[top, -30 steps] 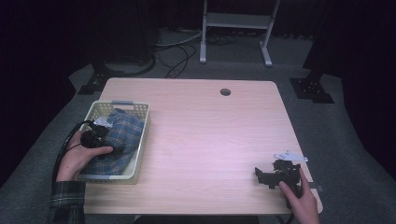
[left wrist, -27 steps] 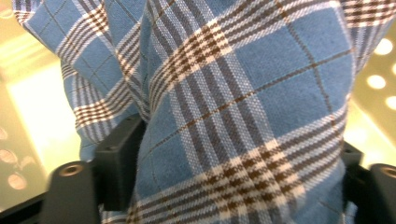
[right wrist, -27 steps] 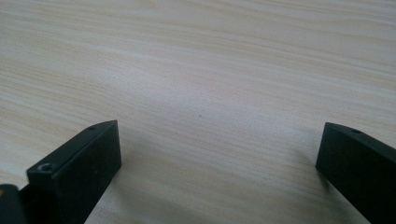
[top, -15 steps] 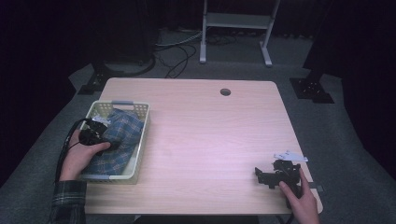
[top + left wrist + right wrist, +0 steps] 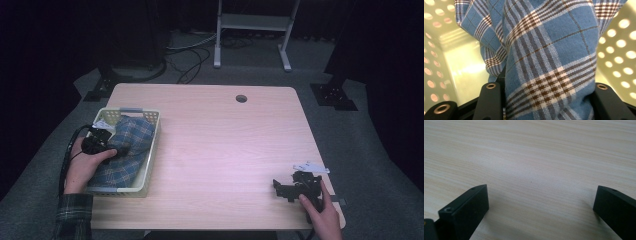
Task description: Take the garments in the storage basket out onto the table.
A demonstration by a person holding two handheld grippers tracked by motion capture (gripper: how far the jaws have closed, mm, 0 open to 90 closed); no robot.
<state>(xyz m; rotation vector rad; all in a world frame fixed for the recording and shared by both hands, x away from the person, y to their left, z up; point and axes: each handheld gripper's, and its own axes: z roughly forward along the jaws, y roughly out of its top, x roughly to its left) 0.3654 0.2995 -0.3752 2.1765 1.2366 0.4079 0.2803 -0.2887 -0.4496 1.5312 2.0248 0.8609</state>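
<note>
Plaid cloth [image 5: 127, 147] is what we are working on, and it lies bunched in the pale perforated basket [image 5: 152, 145] at the left side of the counter [image 5: 225, 150], so nothing has come out yet. What we have done is the grasp: our left gripper [image 5: 102, 145] sits down in the basket, and in the left gripper view its black jaws are clamped on a thick fold of the blue checked fabric [image 5: 549, 62], which rises between them. We judge that lifting the cloth clear of the basket rim and laying it on the bare wood is what remains. Our left hand [image 5: 85, 167] reaches in from the near side, wrist low over the basket edge. Our right gripper [image 5: 287, 187] rests near the counter's right front corner, jaws spread wide over empty wood and holding nothing, well apart from the basket.
</note>
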